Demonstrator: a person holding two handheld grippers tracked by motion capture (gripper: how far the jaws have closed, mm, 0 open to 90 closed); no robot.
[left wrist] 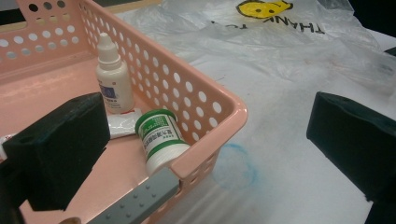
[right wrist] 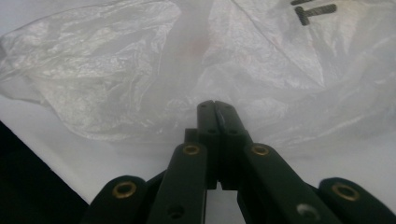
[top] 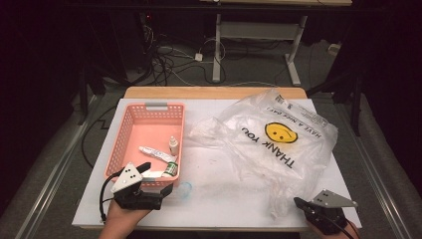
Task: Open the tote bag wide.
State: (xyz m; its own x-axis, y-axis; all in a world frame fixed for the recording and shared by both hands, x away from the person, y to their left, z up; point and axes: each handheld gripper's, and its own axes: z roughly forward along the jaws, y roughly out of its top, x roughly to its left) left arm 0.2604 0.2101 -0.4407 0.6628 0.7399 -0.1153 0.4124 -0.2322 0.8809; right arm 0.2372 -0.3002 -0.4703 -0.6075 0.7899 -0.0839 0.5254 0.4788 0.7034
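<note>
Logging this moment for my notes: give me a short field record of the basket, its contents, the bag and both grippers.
basket: pink, left on table
contents: dropper bottle, tube, green-labelled jar
bag: clear plastic, smiley print, right of basket
left gripper: open, straddling basket's near corner
right gripper: shut at bag's near edge; pinch unclear
</note>
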